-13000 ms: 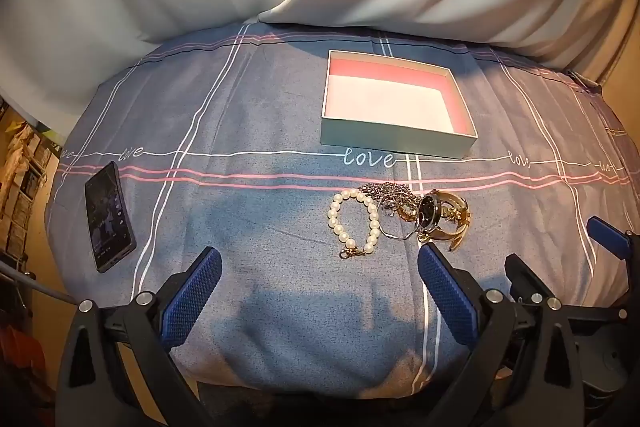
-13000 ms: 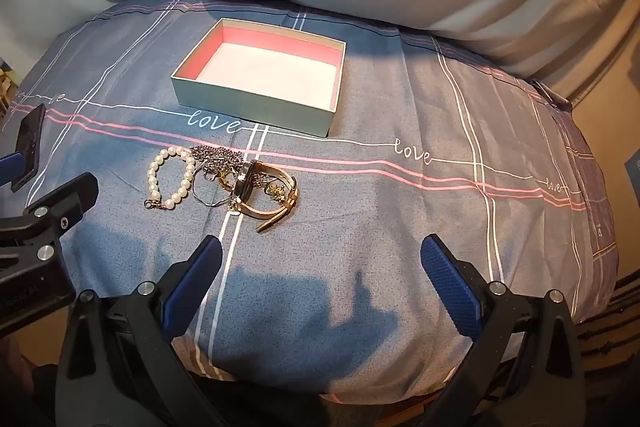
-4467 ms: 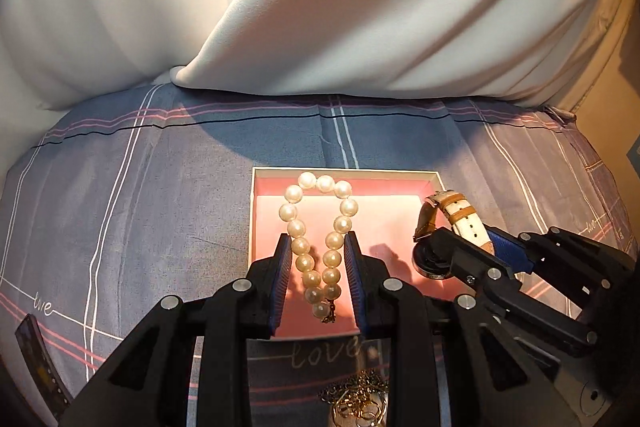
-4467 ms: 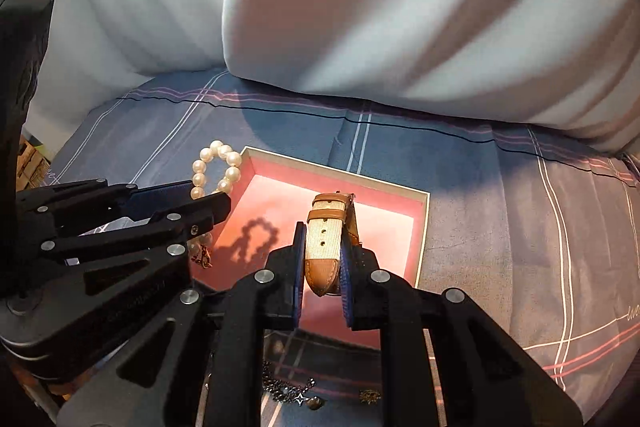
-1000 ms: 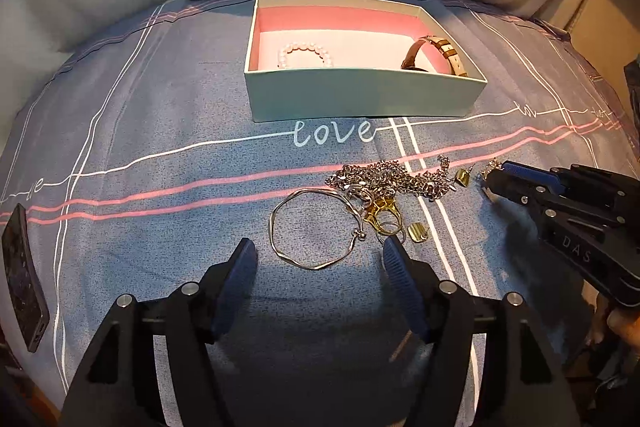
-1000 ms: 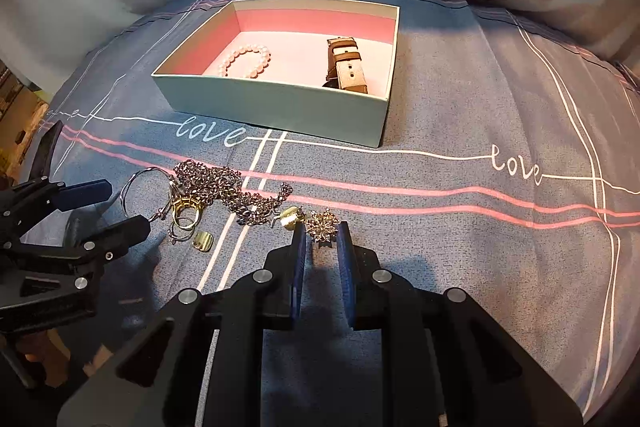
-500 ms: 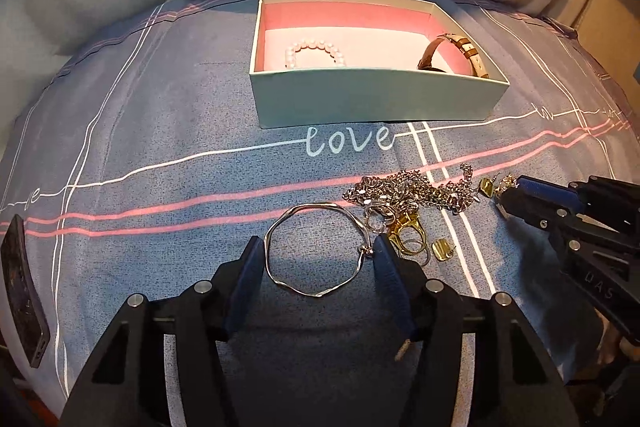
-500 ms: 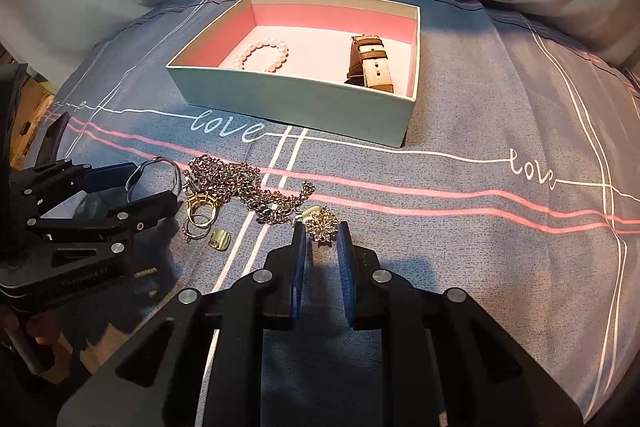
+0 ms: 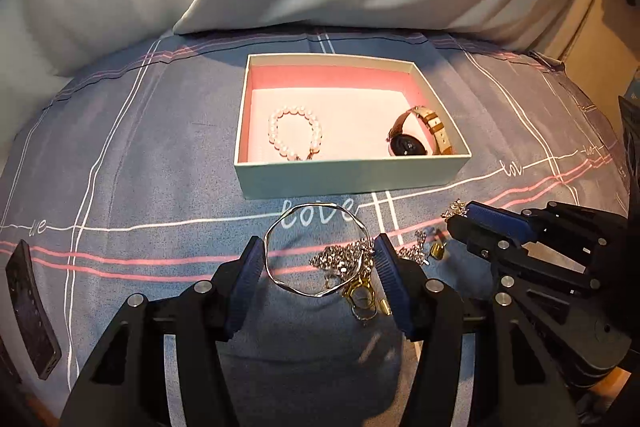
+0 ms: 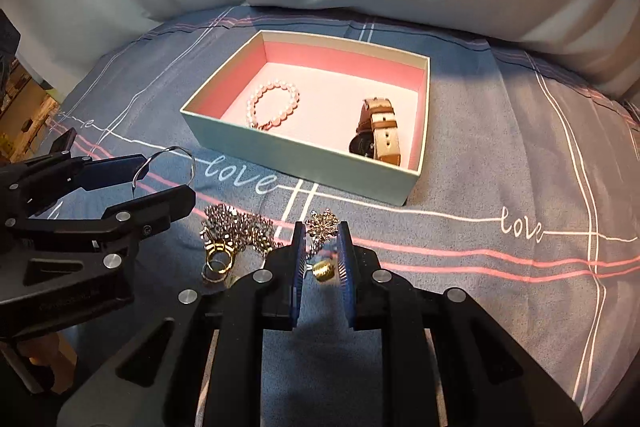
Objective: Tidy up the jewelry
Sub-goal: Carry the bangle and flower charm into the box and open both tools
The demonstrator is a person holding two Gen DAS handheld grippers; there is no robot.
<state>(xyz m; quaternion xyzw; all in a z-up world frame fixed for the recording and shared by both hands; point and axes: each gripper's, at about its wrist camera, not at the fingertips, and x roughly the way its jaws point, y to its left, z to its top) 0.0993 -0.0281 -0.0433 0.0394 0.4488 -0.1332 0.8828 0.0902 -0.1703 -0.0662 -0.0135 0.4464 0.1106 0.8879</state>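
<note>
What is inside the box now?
Inside the box lie a pearl bracelet on the left and a watch on the right, apart from each other. The near wall hides a strip of the floor, so anything small there cannot be seen.

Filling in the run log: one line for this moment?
left gripper: shut on silver bangle, lifted | right gripper: shut on brooch | box: pearl bracelet, watch
</note>
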